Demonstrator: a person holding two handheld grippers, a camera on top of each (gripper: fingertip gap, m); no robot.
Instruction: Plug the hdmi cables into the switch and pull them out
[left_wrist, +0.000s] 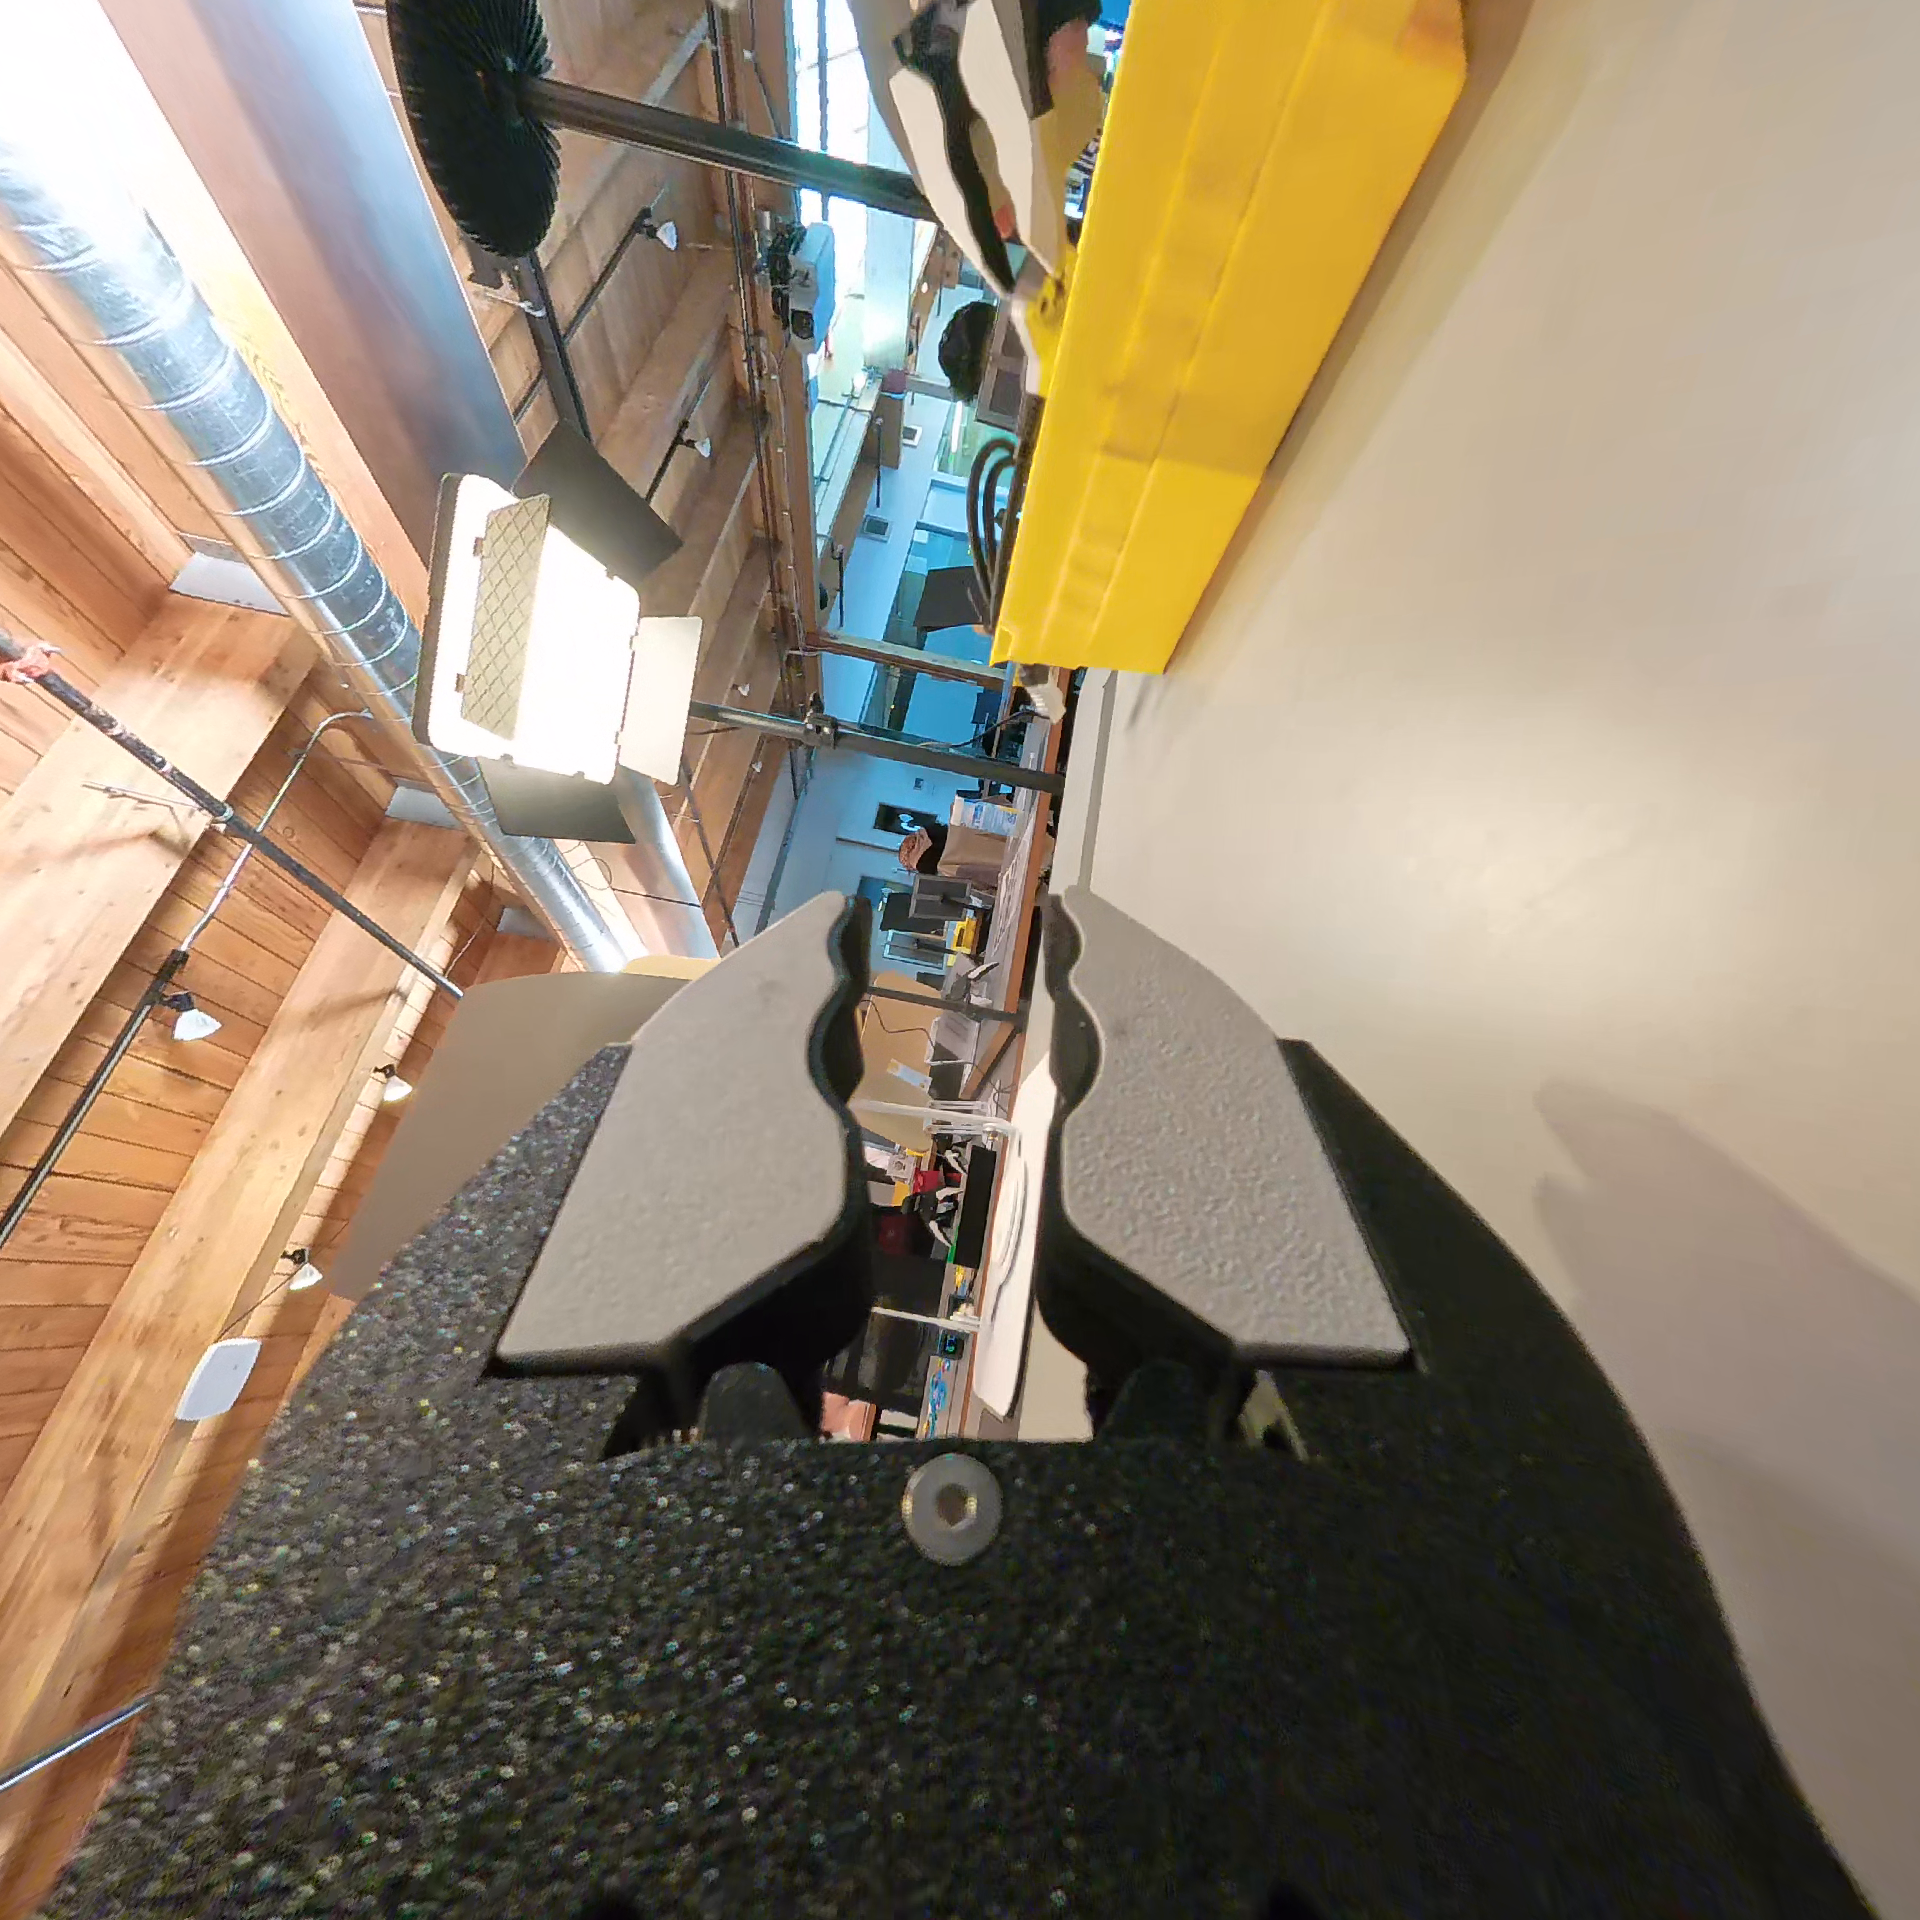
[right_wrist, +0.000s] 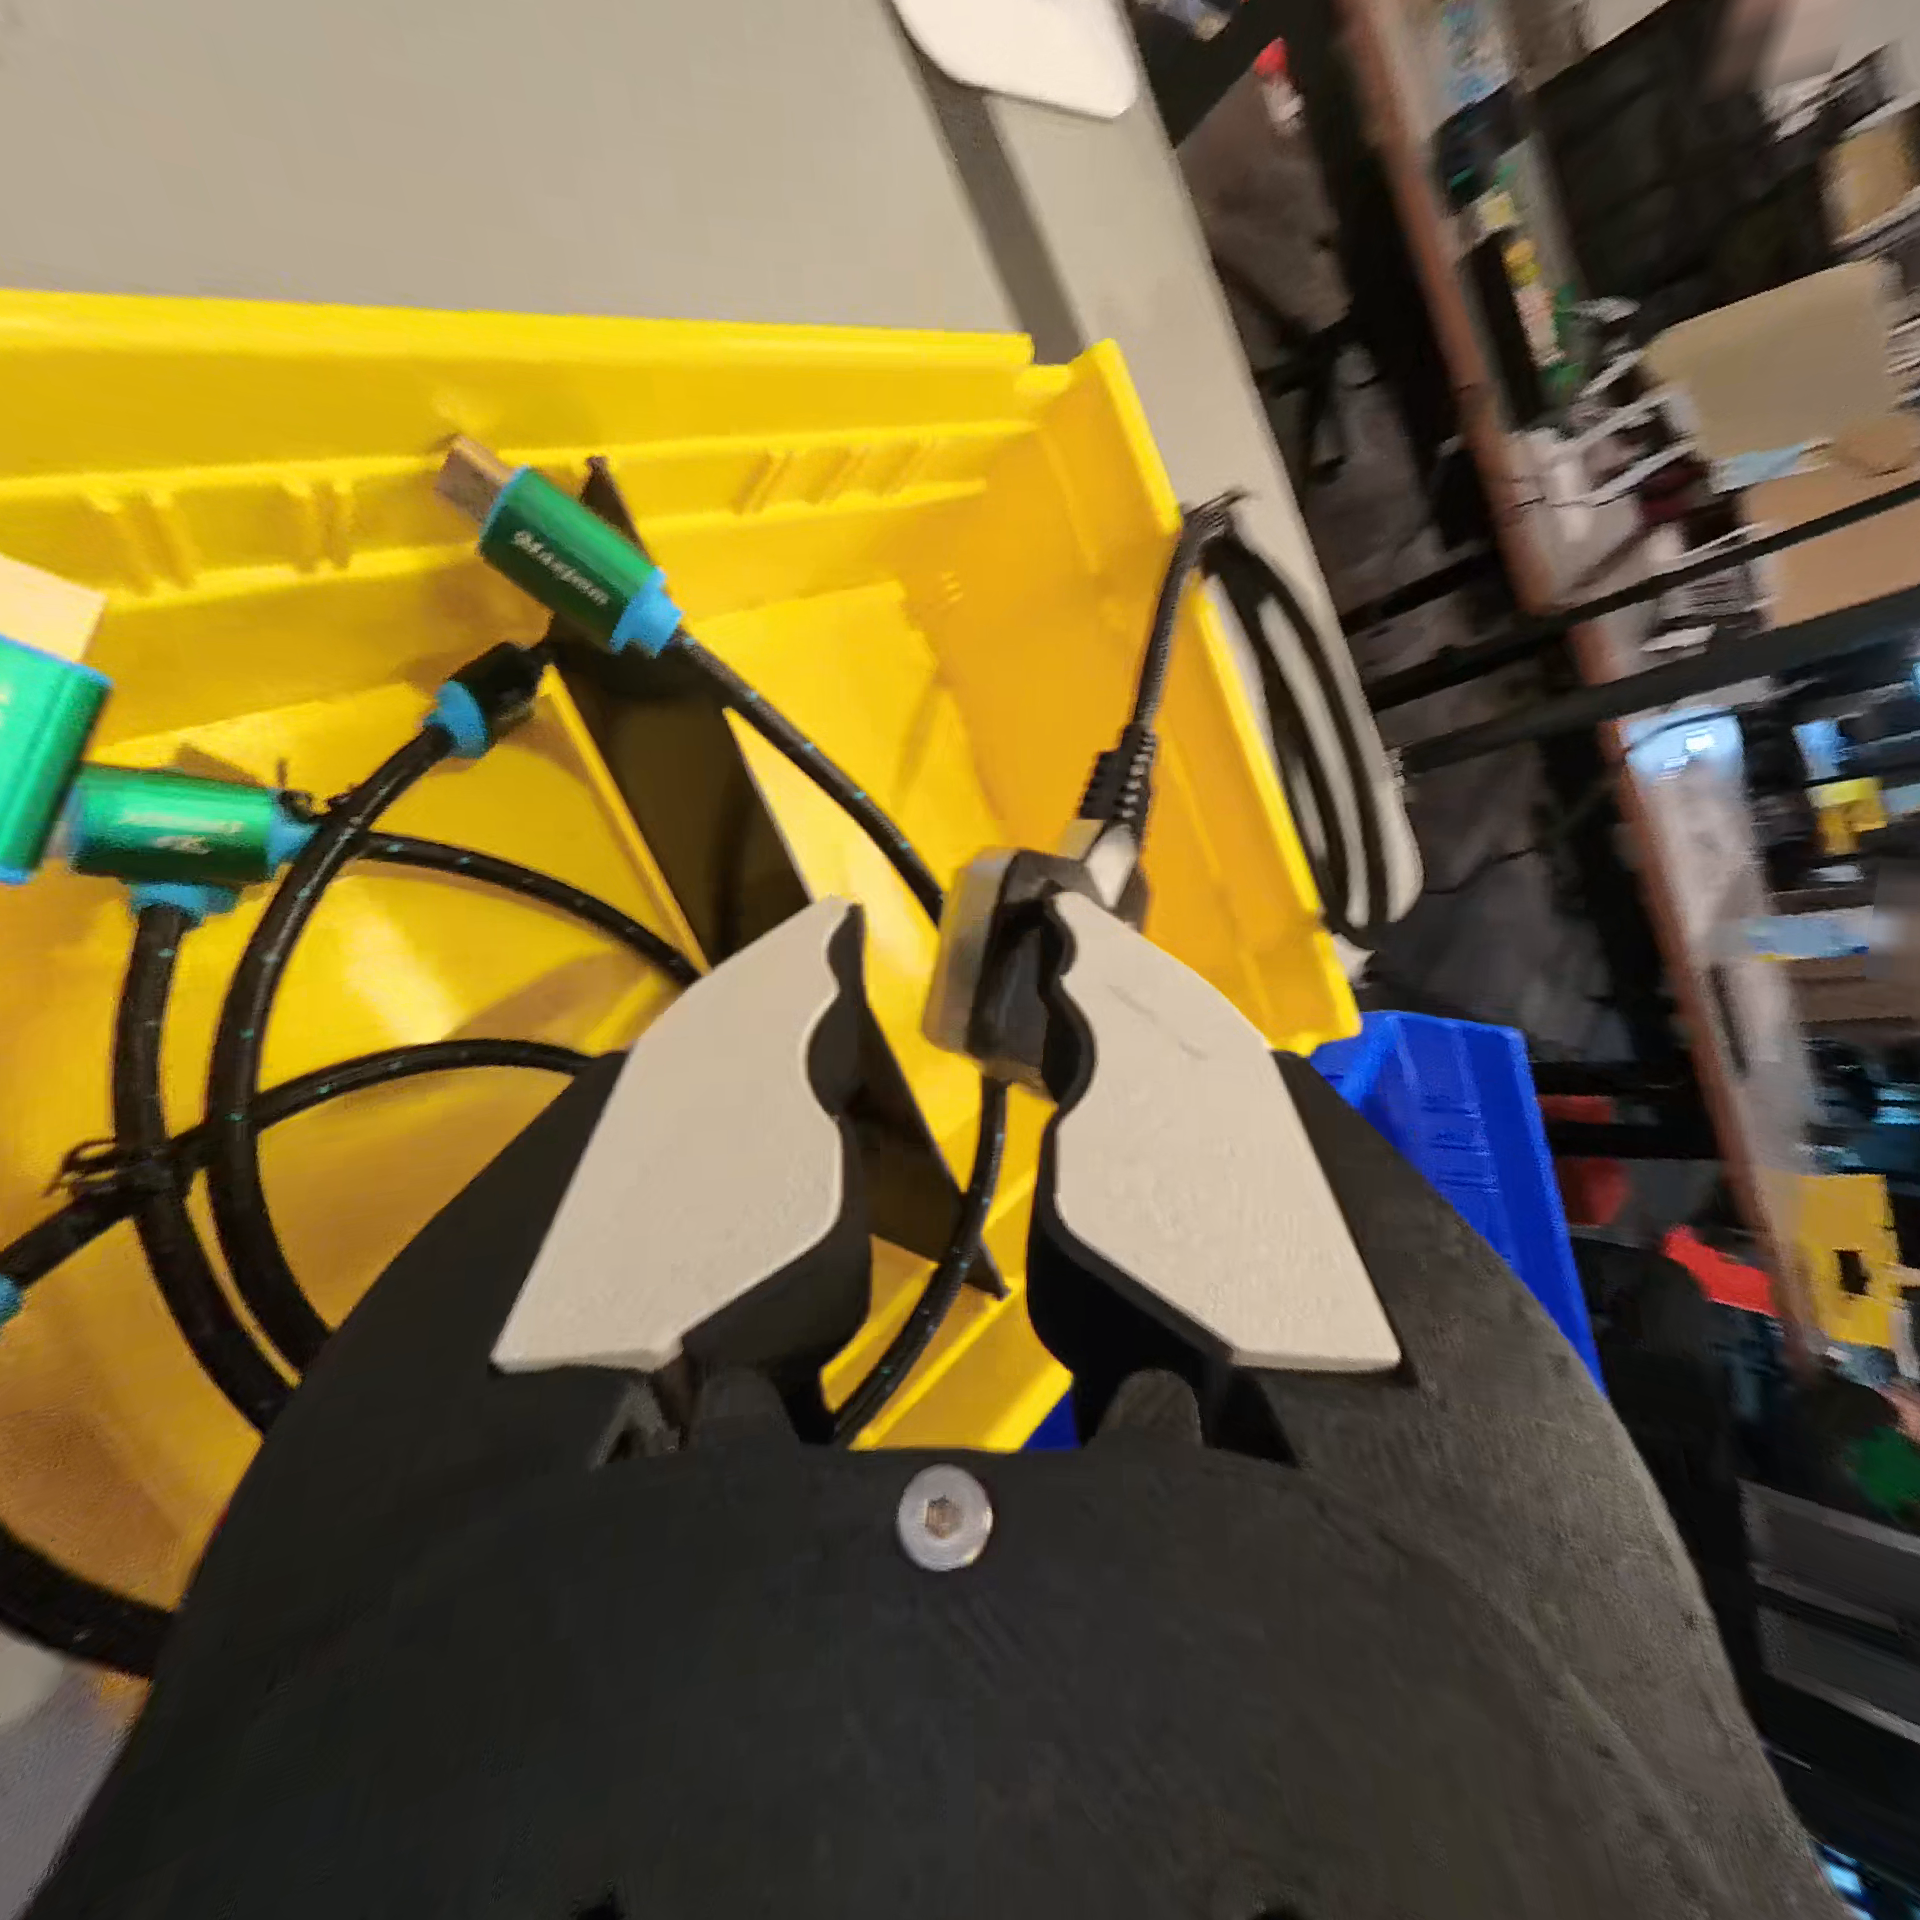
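Observation:
In the right wrist view, my right gripper is open over a yellow bin. A small grey HDMI switch sits between the jaws against the right finger, clear of the left finger. A black cable with a silver plug enters its top, and a thin braided cable runs down through the gap. Green HDMI plugs on coiled black cables lie in the bin. My left gripper is open and empty, turned sideways beside the white table.
In the left wrist view the yellow bin stands on the table, with the other gripper and a hand above it. A bright studio lamp on a stand is at the left. A blue bin and blurred shelving lie right of the yellow bin. The tips of one gripper are about 40 cm away from the tips of the other.

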